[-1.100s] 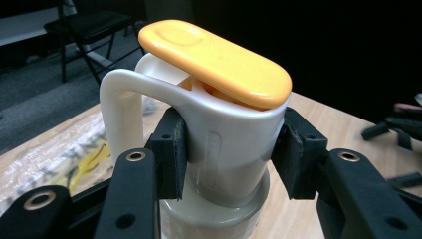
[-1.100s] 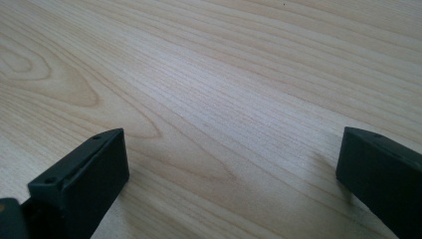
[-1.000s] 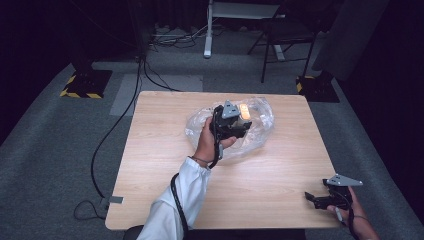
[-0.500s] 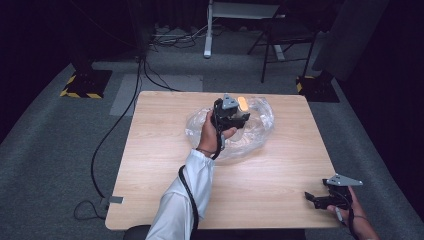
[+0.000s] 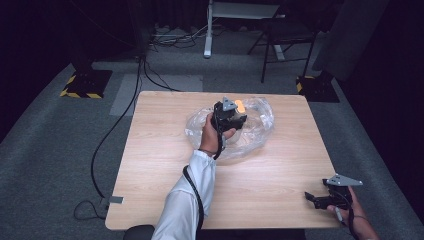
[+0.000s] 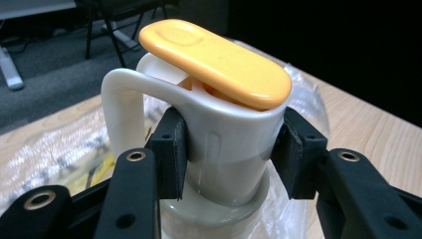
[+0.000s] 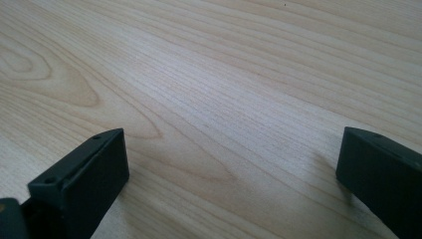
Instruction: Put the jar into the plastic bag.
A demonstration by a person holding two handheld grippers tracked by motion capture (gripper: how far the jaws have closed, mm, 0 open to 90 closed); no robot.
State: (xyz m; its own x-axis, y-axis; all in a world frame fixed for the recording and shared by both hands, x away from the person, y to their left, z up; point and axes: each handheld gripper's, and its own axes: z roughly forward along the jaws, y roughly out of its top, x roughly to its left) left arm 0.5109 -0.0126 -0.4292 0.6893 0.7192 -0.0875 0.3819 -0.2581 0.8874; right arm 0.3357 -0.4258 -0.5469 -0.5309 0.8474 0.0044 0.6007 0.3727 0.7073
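The left gripper (image 6: 226, 149) is clamping its fingers (image 6: 171, 149) on a white jug (image 6: 224, 144) with an orange lid (image 5: 240, 105), over the clear plastic bag (image 5: 255, 127) toward the table's (image 5: 160, 165) far edge. The right gripper (image 5: 320, 199), fingers spread wide and holding nothing, is sitting at the near right corner, bare wood lying between them.

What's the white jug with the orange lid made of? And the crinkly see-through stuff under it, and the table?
The white jug looks like smooth moulded plastic with a soft sheen. Its orange lid seems plastic too, matte and evenly coloured. The see-through bag looks like thin plastic film: it crinkles and glints. The table shows pale wood grain, though it may be a printed laminate.
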